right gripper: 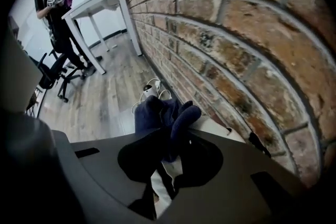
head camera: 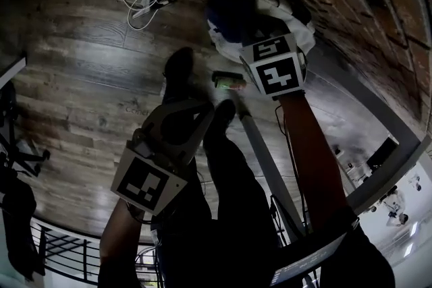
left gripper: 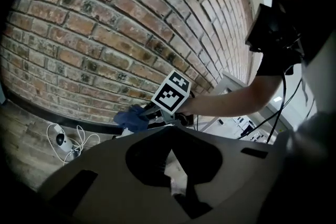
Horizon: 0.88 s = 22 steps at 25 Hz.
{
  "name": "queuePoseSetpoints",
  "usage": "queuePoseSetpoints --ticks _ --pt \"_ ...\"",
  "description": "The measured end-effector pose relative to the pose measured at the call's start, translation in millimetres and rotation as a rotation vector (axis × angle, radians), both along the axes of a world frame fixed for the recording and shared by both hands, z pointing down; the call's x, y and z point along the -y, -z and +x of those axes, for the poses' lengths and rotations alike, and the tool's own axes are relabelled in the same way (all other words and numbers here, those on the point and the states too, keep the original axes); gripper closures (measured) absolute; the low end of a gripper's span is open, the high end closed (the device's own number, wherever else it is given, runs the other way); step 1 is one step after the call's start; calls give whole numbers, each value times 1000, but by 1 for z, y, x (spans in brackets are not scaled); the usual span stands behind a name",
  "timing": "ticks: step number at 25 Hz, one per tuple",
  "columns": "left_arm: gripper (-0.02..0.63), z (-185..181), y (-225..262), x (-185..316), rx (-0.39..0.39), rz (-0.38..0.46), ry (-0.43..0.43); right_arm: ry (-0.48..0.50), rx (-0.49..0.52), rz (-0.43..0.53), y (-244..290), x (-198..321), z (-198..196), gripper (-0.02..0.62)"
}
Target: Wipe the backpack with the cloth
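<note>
**Cloth clamped at the backpack by the brick wall**

The right gripper (right gripper: 168, 159) is closed on a bunched dark-blue cloth (right gripper: 163, 118), just above the pale backpack (head camera: 302, 30) lying at the foot of the brick wall (right gripper: 236, 34). The left gripper (left gripper: 176, 178), jaws drawn together and empty, hangs farther from the wall.

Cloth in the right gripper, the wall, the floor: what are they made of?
Cloth: soft dark-blue fabric, matte, bunched in limp rounded folds; maybe microfibre.
Wall: red-brown brick with grey mortar joints, rough and pitted, unpainted.
Floor: grey-brown planks with visible grain and seams, slight sheen; wood or laminate, cannot tell.
</note>
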<state>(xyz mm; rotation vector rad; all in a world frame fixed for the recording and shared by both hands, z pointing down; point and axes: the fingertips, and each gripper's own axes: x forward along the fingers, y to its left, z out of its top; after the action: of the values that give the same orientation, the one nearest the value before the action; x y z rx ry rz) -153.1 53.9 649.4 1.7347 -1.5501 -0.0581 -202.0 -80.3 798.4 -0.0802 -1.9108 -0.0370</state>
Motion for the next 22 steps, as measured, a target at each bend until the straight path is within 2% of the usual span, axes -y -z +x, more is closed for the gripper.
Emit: queuePoseSetpoints --ticks 10,16,19,22 --pt "609 53 11 28 24 3 -126 -281 179 -27 44 62 60 565" --pt "609 76 13 42 31 3 -170 -431 212 -3 52 105 119 565" --pt "609 87 15 47 34 7 -187 -499 196 21 55 122 146 566" --pt "609 96 13 49 38 -2 -203 -595 168 7 40 134 179 566"
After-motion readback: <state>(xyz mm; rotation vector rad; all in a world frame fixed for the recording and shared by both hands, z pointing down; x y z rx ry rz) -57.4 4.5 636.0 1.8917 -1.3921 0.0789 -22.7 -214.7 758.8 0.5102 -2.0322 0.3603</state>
